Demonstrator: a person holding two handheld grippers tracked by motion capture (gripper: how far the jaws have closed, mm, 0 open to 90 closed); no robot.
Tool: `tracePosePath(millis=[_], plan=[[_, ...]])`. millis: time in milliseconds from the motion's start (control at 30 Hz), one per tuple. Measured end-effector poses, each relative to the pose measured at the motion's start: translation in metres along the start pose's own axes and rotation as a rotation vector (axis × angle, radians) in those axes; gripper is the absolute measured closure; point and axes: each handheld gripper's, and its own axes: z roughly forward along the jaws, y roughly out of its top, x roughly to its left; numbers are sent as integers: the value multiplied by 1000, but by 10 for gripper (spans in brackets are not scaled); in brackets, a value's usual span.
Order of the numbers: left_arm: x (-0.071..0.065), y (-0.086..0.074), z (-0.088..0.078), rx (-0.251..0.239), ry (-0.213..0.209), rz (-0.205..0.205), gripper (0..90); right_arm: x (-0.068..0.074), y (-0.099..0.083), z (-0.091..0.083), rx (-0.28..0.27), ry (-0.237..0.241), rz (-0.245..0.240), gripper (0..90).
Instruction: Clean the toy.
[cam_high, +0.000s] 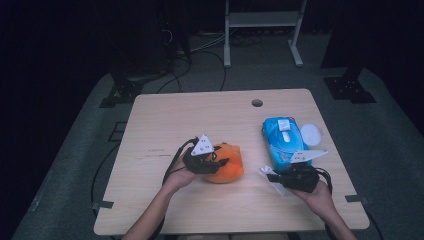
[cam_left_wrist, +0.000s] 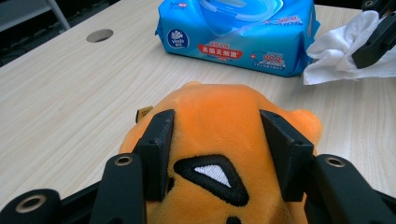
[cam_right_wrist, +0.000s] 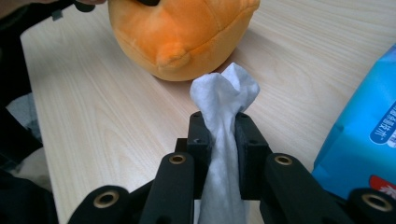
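Left claw (cam_left_wrist: 215, 144) clamped on the orange plush toy (cam_left_wrist: 224, 121), sitting on the bench (cam_left_wrist: 70, 93) left of centre. Right claw (cam_right_wrist: 223, 135) pinches a white wipe (cam_right_wrist: 224, 98) just beside the blue wipes pack (cam_left_wrist: 238, 35), logo reads "Vinda", red label in Chinese plus "99.9".

Wipes pack (cam_left_wrist: 238, 35), blue, beyond the left fingers: round "Vinda" logo at its left end; red band of white Chinese characters, too small to read; "99.9" toward its right end.
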Motion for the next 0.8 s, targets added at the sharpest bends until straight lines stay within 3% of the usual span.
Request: tracePosePath(millis=[300, 533, 733, 800], plan=[[1, -5, -2, -10, -5, -24, 458, 3, -7, 5, 53, -16, -30, 780], [2, -4, -3, -7, -13, -39, 392, 2, -13, 10, 101, -30, -48, 697], [4, -1, -9, -10, -15, -51, 302, 2, -9, 3, 48, -11, -43, 601], [5, 2, -13, -35, -25, -66, 268, 0, -7, -1, 25, -11, -31, 543]])
